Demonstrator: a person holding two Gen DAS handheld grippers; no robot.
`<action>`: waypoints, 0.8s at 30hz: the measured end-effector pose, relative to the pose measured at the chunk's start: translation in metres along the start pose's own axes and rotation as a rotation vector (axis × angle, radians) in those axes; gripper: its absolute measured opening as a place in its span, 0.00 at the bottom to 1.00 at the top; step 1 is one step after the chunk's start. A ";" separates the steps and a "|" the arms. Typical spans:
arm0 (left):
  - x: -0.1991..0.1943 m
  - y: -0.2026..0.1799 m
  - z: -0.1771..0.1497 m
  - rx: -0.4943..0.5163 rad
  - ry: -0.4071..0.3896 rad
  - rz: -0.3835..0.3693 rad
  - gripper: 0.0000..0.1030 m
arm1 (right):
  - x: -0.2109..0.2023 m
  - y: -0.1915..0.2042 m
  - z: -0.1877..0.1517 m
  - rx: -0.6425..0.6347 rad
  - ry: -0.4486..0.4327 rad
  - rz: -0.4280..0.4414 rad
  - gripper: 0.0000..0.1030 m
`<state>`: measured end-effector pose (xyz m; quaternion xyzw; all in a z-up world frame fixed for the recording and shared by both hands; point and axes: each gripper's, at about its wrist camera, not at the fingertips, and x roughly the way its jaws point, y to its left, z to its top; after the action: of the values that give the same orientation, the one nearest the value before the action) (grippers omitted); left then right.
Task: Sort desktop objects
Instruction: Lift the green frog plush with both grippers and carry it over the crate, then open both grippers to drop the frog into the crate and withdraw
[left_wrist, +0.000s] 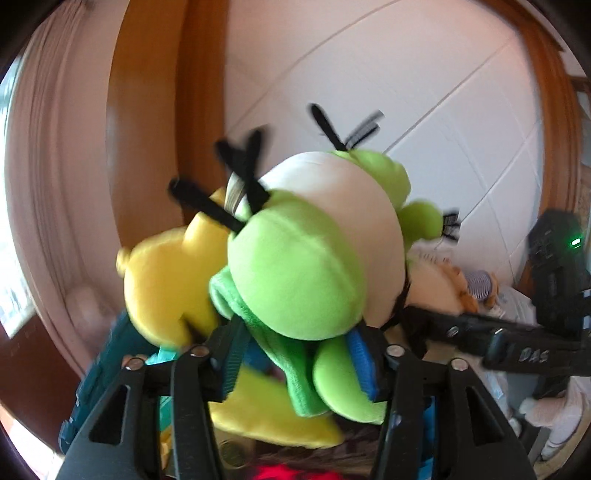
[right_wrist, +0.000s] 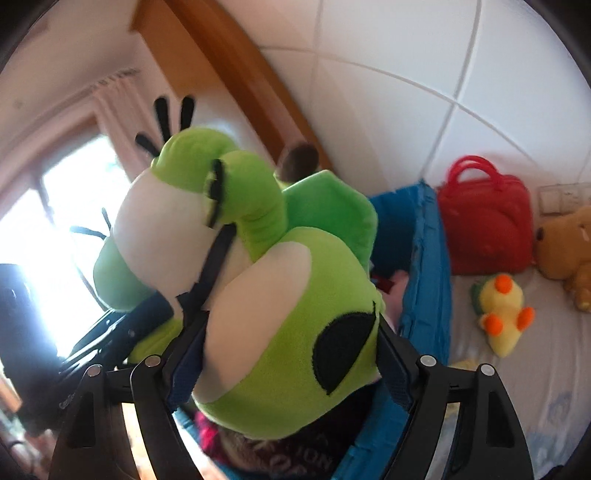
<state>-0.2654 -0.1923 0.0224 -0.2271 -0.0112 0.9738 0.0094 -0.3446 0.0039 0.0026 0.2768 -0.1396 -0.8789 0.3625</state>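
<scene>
A green and white plush frog (left_wrist: 295, 273) with black stitched eyelashes hangs in the air, held from two sides. My left gripper (left_wrist: 295, 354) is shut on its lower green part, the blue pads pressing into the fabric. In the right wrist view the same frog (right_wrist: 280, 325) fills the middle, and my right gripper (right_wrist: 291, 354) is shut on its head near the black eye patch. The frog is above an open blue bin (right_wrist: 424, 258). A yellow star plush (left_wrist: 162, 280) sits just behind the frog on the left.
The bin holds dark, red and pink fabric items (right_wrist: 280, 454). On the bed at the right lie a red handbag (right_wrist: 484, 225), a yellow duck plush (right_wrist: 502, 314) and a brown teddy (right_wrist: 569, 251). A white tiled wall and a wooden frame stand behind.
</scene>
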 end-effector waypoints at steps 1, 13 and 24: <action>0.006 0.009 -0.004 -0.009 0.014 0.008 0.61 | 0.008 0.004 -0.001 -0.011 0.009 -0.035 0.81; -0.012 0.042 -0.023 -0.007 -0.010 0.010 0.84 | 0.021 0.035 -0.010 -0.049 -0.027 -0.242 0.97; -0.050 0.023 -0.045 -0.016 -0.033 0.004 1.00 | -0.022 0.048 -0.036 -0.040 -0.060 -0.273 1.00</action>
<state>-0.2005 -0.2160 0.0035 -0.2111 -0.0186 0.9773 0.0057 -0.2832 -0.0156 0.0033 0.2595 -0.0940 -0.9306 0.2404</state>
